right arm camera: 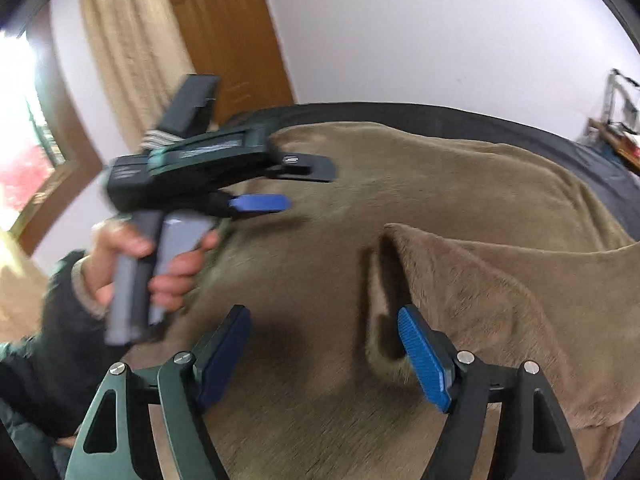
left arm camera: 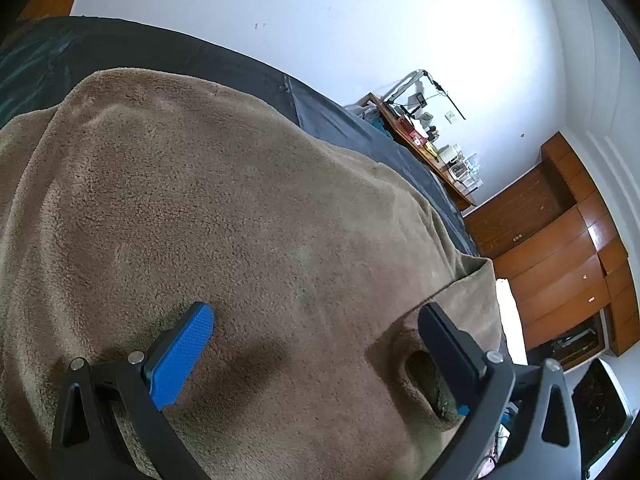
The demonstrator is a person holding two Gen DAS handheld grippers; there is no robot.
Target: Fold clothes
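Note:
A brown fleece garment (left arm camera: 224,216) lies spread over a dark bed cover (left arm camera: 224,68). My left gripper (left arm camera: 316,320) is open and empty, close above the fleece, with a rolled fold of the cloth (left arm camera: 432,384) by its right finger. In the right wrist view the fleece (right arm camera: 460,184) has a folded-over flap (right arm camera: 520,292) at the right. My right gripper (right arm camera: 324,328) is open and empty just above the cloth, its right finger beside the flap's edge. The left gripper also shows there (right arm camera: 304,186), held in a hand and blurred.
A white wall (left arm camera: 360,20) runs behind the bed. A cluttered wooden desk (left arm camera: 436,152) and wooden cabinets (left arm camera: 560,252) stand at the right. A beige curtain (right arm camera: 132,40), a wooden door (right arm camera: 232,32) and a bright window (right arm camera: 24,132) are at the left.

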